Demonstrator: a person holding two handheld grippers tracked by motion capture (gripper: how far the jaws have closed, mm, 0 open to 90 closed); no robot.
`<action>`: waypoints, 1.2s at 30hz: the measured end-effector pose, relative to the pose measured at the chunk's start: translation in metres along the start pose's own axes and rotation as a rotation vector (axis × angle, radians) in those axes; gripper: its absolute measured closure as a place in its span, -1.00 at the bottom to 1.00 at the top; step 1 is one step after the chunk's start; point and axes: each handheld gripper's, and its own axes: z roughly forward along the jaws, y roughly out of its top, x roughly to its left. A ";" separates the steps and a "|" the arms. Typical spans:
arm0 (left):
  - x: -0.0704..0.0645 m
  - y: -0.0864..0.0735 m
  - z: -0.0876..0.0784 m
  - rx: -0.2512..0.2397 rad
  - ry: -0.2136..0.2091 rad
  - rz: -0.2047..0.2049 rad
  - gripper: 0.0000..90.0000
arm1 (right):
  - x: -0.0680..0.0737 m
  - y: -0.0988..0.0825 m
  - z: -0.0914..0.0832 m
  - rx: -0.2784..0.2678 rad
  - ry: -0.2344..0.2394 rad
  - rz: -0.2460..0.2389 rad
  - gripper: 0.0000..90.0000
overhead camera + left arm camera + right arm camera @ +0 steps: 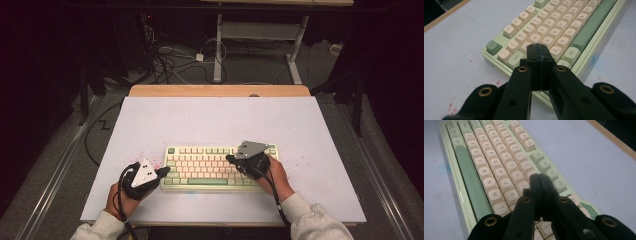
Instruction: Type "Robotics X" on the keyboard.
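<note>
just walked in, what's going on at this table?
A person holds a gripper in each hand over a cream and green keyboard on a white table. Both have their jaws shut with nothing between them. The left gripper points at the keys near Tab; the right gripper sits over the keys on the other side. It looks like typing with the tips.

keyboard (200, 167): 1 | claw: 2, left claw (163, 171), right claw (230, 158) | table (210, 120): 1

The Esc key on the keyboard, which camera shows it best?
The left gripper view: the green Esc key sits close at the keyboard's corner, unobstructed, its label faintly legible. The high view shows it as a tiny green square. In the right gripper view that far corner is cropped and I can't pick it out.
</note>
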 end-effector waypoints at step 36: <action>-0.005 0.002 0.004 0.007 -0.031 0.005 0.95 | 0.006 0.004 -0.020 -0.077 0.013 -0.006 1.00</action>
